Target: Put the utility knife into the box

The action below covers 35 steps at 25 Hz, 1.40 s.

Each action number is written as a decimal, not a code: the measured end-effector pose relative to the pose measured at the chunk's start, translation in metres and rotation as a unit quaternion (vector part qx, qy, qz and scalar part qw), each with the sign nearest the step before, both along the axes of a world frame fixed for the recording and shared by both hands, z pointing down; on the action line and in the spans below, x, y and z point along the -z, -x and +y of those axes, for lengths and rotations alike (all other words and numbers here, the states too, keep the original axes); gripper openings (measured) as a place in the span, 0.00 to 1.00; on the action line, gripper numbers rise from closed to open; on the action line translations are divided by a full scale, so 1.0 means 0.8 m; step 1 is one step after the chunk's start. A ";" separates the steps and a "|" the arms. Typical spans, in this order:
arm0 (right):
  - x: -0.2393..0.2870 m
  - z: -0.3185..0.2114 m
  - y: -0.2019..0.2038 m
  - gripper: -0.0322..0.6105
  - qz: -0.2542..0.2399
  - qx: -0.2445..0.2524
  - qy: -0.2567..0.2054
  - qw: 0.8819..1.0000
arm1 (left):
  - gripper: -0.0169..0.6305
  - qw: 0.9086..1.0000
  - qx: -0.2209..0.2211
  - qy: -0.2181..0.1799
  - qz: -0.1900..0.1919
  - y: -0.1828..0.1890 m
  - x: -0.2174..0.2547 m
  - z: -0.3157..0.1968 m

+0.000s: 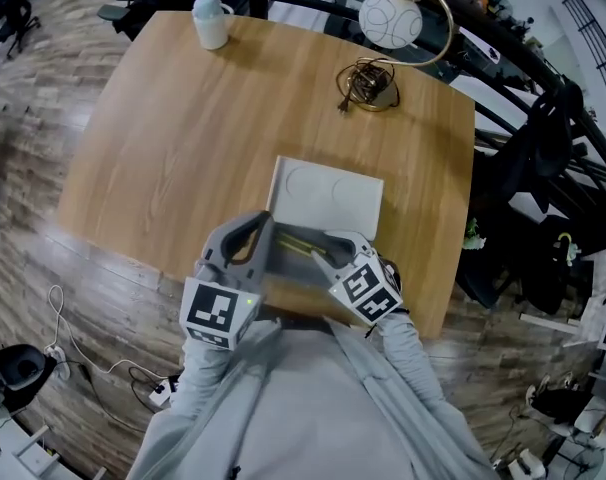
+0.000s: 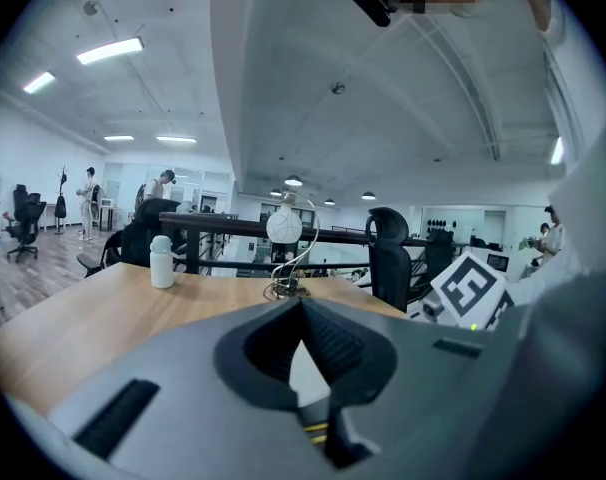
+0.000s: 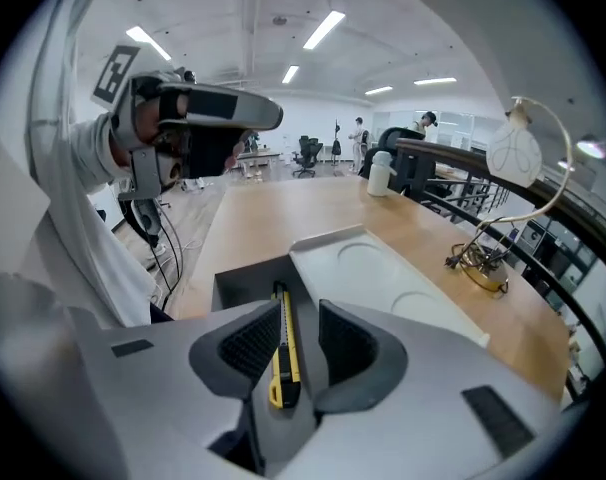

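Note:
A yellow and black utility knife (image 3: pixel 282 348) lies flat inside the open grey box (image 3: pixel 238 286) at the near edge of the wooden table (image 1: pixel 183 148). In the head view the knife (image 1: pixel 298 240) shows as a thin strip between the two grippers. The box's white lid (image 1: pixel 328 198) lies folded back flat behind it. My right gripper (image 3: pixel 295 310) hangs open over the box, its jaws either side of the knife without touching it. My left gripper (image 1: pixel 266 220) is shut on nothing at the box's left side. In the left gripper view its tips (image 2: pixel 301 306) meet.
A white bottle (image 1: pixel 211 20) stands at the table's far left. At the far right are a globe lamp (image 1: pixel 389 18) and its base with a coiled cable (image 1: pixel 368 83). Dark chairs (image 1: pixel 543 178) crowd the right side, and cables (image 1: pixel 73 338) lie on the floor at left.

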State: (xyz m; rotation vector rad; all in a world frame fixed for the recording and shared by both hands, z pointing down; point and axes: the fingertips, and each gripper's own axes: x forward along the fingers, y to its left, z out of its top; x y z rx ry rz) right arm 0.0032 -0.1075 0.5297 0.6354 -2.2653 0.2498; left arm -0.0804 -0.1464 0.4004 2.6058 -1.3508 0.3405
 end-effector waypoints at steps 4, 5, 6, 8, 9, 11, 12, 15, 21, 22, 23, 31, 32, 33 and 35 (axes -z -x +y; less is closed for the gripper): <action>0.035 -0.006 -0.012 0.22 -0.041 -0.032 -0.018 0.999 | 0.05 1.000 -0.011 -0.012 -0.002 -0.010 0.010 -0.002; 0.044 -0.008 -0.016 0.22 -0.051 -0.040 -0.024 0.998 | 0.05 1.000 -0.013 -0.015 -0.002 -0.013 0.013 -0.003; 0.054 -0.011 -0.021 0.22 -0.060 -0.049 -0.030 0.996 | 0.05 1.000 -0.014 -0.017 -0.002 -0.015 0.015 -0.003; 0.073 -0.016 -0.031 0.22 -0.076 -0.066 -0.044 0.994 | 0.05 1.000 -0.014 -0.021 -0.002 -0.018 0.020 -0.005; 0.082 -0.018 -0.037 0.22 -0.082 -0.074 -0.053 0.992 | 0.05 1.000 -0.016 -0.023 -0.002 -0.020 0.023 -0.005; 0.099 -0.023 -0.050 0.22 -0.090 -0.089 -0.072 0.989 | 0.05 0.999 -0.022 -0.030 -0.002 -0.026 0.027 -0.005; 0.107 -0.025 -0.057 0.22 -0.093 -0.096 -0.083 0.988 | 0.05 0.999 -0.024 -0.033 -0.002 -0.028 0.029 -0.005; 0.133 -0.030 -0.079 0.22 -0.107 -0.119 -0.117 0.980 | 0.05 0.999 -0.031 -0.041 -0.002 -0.038 0.034 -0.007; 0.195 -0.031 -0.119 0.22 -0.178 -0.171 -0.180 0.952 | 0.05 0.997 -0.057 -0.047 -0.001 -0.065 0.046 -0.002; 0.205 -0.029 -0.126 0.22 -0.194 -0.181 -0.189 0.945 | 0.05 0.997 -0.062 -0.047 0.000 -0.070 0.046 -0.001; 0.214 -0.028 -0.132 0.21 -0.209 -0.190 -0.197 0.939 | 0.05 0.997 -0.066 -0.048 0.001 -0.075 0.047 0.001; 0.254 -0.009 -0.161 0.13 -0.258 -0.224 -0.246 0.907 | 0.05 0.993 -0.101 -0.052 0.011 -0.107 0.053 0.011; 0.255 -0.007 -0.162 0.12 -0.259 -0.227 -0.249 0.905 | 0.05 0.993 -0.103 -0.051 0.012 -0.108 0.050 0.013; 0.255 -0.005 -0.165 0.11 -0.261 -0.232 -0.250 0.903 | 0.05 0.993 -0.105 -0.049 0.013 -0.109 0.048 0.014; 0.255 0.000 -0.169 0.10 -0.265 -0.242 -0.252 0.899 | 0.05 0.993 -0.107 -0.046 0.016 -0.112 0.047 0.015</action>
